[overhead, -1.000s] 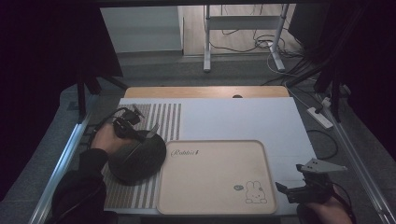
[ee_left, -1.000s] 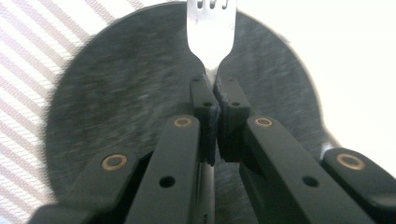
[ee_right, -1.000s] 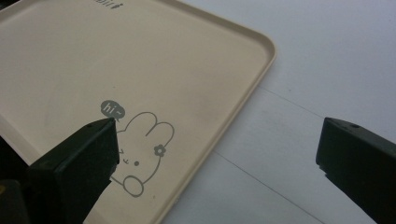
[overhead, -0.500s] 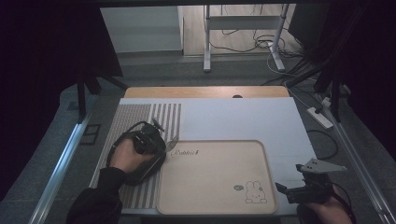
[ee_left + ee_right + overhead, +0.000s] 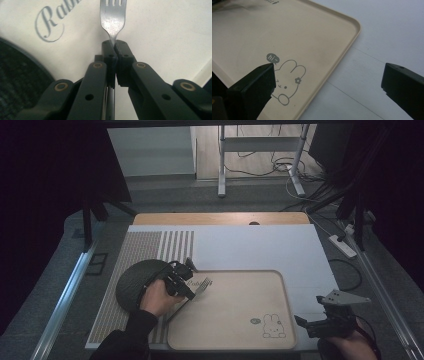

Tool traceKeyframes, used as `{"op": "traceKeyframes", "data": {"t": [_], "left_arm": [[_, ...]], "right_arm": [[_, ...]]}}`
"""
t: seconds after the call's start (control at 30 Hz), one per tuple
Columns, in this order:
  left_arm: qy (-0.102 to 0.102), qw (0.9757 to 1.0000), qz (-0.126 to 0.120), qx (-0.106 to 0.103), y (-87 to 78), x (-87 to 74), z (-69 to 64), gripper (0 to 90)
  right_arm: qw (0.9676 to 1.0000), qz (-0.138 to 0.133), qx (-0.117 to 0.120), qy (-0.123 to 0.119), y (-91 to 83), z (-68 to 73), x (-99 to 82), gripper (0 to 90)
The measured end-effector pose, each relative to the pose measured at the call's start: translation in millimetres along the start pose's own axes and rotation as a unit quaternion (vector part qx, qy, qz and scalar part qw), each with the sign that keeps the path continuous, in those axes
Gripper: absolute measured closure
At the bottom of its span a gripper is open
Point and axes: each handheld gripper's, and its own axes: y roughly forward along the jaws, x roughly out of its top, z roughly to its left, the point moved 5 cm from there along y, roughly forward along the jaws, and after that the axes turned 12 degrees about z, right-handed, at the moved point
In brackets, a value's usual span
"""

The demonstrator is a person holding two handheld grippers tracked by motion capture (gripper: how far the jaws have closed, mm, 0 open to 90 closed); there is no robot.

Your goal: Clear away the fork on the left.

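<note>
My left hand (image 5: 159, 299) reaches in from the near left edge of the table, forearm angled toward the middle, and carries my left gripper (image 5: 186, 279) over the near left corner of the tray (image 5: 235, 320). Its jaws are pressed together on the neck of a metal fork (image 5: 113, 18), just below the tines; the tines point out past the jaw tips above the tray's pale floor, close to the grey script lettering (image 5: 50, 23) printed there. Whether the fork touches the tray I can't quite tell from the dim high view. Just left of my hand lies a dark round plate (image 5: 135, 281) on the striped mat (image 5: 150, 245); nothing seems to lie on it.

My right hand (image 5: 350, 347) rests low at the near right corner of the table, holding my right gripper (image 5: 312, 325) level, jaws spread wide with nothing between them, aimed at the tray's right rim and its printed rabbit (image 5: 288, 85). The tray holds nothing apart from the fork over it.
</note>
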Motion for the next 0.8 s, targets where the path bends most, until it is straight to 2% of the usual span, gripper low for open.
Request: {"op": "traceKeyframes", "data": {"t": [0.1,0.23,0.33,0.4,0.47,0.53,0.6,0.67,0.7,0.8], "left_arm": [[-0.009,0.9999,-0.003,-0.010,4.6,4.8,-2.6,86.7],[-0.011,0.9996,-0.014,-0.021,9.0,12.8,-6.3,86.6],[-0.016,0.9995,-0.016,-0.021,13.4,16.6,-5.7,86.6],[-0.010,0.9997,-0.016,-0.019,16.1,16.7,-4.9,86.2],[-0.004,0.9996,-0.026,0.002,17.0,16.2,-1.9,83.8],[-0.007,0.9990,-0.044,0.007,12.9,16.3,0.7,68.4],[0.008,0.9971,-0.075,0.001,5.4,15.8,-1.5,58.2],[0.036,0.9952,-0.091,-0.003,1.9,15.1,-8.5,56.6],[0.052,0.9945,-0.090,0.001,2.4,14.2,-12.8,58.1],[0.090,0.9930,-0.074,0.023,10.7,12.2,-23.6,76.2]], "right_arm": [[1.0000,0.001,0.000,-0.001,-0.1,0.1,0.0,0.0],[1.0000,0.001,0.000,-0.003,-0.1,0.3,0.0,0.0],[1.0000,0.001,-0.001,-0.004,-0.3,0.4,-0.2,0.0],[1.0000,0.000,-0.001,-0.004,-0.3,0.6,-0.2,0.0],[1.0000,-0.001,0.001,-0.005,-0.5,0.7,-0.3,0.0],[1.0000,-0.001,0.001,-0.005,-0.6,0.8,-0.2,0.0],[1.0000,-0.002,0.001,-0.006,-0.7,0.9,-0.3,0.0],[1.0000,-0.002,0.002,-0.006,-0.7,1.0,-0.2,0.0],[1.0000,-0.002,0.002,-0.006,-0.7,1.0,-0.2,0.0],[1.0000,-0.001,0.001,-0.007,-0.9,1.2,-0.3,0.0]]}}
